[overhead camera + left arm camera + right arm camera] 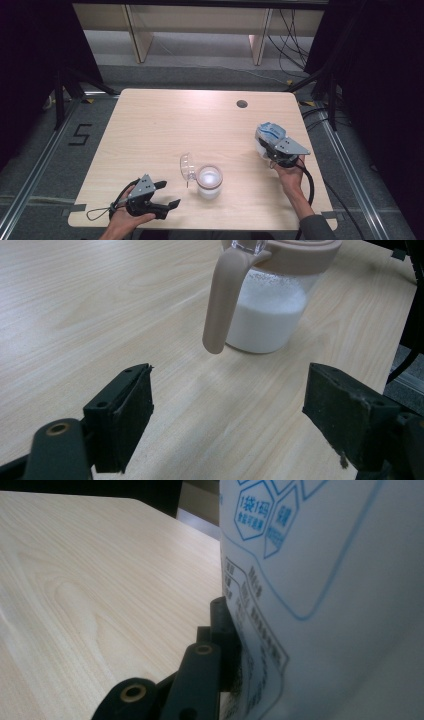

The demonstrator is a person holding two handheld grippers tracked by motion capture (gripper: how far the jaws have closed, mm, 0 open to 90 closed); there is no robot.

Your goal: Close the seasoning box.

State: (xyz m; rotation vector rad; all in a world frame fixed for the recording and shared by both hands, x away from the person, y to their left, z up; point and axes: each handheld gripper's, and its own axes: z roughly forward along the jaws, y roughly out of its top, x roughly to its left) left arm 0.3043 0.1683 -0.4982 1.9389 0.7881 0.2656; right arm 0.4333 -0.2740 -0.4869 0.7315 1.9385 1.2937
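Nearest, my left claw (162,196) gapes empty just left of the jug (208,182), while my right claw (269,148) grips the bag (268,135) well right of it.

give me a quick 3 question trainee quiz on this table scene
1. True or false: the left gripper is shut on the jar's handle.
2. What is the right gripper holding? A) a spoon B) a white bag with blue print C) a lid
3. What fills the lower part of the jar?

Key:
1. False; its jaws stand open, short of the handle.
2. B, the bag.
3. A white granular powder.
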